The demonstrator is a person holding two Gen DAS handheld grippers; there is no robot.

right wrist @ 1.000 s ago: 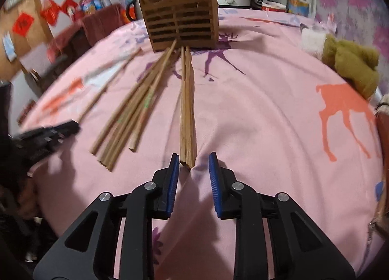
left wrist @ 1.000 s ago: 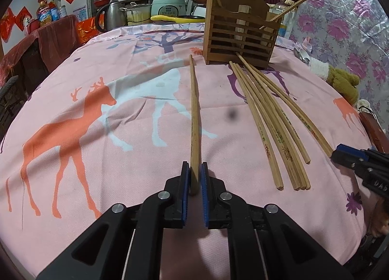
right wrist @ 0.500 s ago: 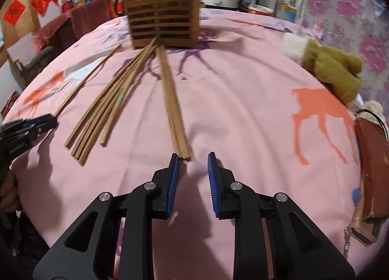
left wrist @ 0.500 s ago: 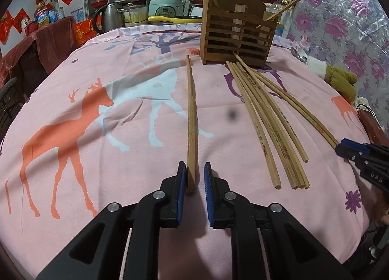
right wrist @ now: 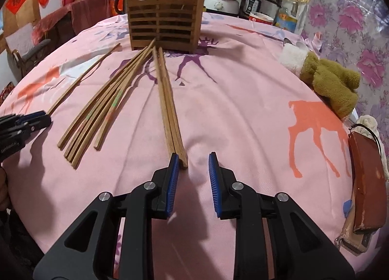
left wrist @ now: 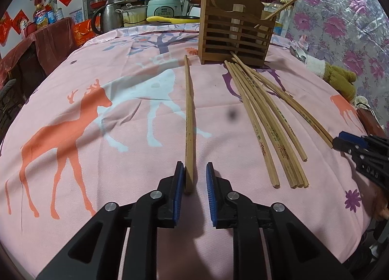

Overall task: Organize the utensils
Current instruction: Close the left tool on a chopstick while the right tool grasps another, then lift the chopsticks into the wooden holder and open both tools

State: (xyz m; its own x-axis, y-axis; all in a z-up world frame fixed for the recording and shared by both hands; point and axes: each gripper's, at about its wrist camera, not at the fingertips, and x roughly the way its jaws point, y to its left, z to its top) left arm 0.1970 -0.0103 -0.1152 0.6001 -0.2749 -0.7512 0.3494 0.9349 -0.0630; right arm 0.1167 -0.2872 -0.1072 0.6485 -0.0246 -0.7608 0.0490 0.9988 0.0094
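A slatted wooden utensil holder (left wrist: 234,33) stands at the far side of the pink deer-print tablecloth (left wrist: 97,114); it also shows in the right wrist view (right wrist: 165,23). A single chopstick (left wrist: 189,119) lies on the cloth, its near end between the jaws of my open left gripper (left wrist: 194,177), touching the left pad. Several more chopsticks (left wrist: 267,119) fan out to the right. My right gripper (right wrist: 193,165) is open over the near end of a chopstick pair (right wrist: 167,100). A fan of chopsticks (right wrist: 104,107) lies to its left.
A green and white plush toy (right wrist: 328,80) and a brown case (right wrist: 367,180) sit at the right edge of the table. Pots, a kettle (left wrist: 107,18) and a rice cooker (left wrist: 165,4) stand behind the holder. A cloth-covered chair (left wrist: 48,44) is far left.
My left gripper has opened and let go of the single chopstick, which lies on the cloth. My right gripper has shifted right relative to the chopstick pair and stays open.
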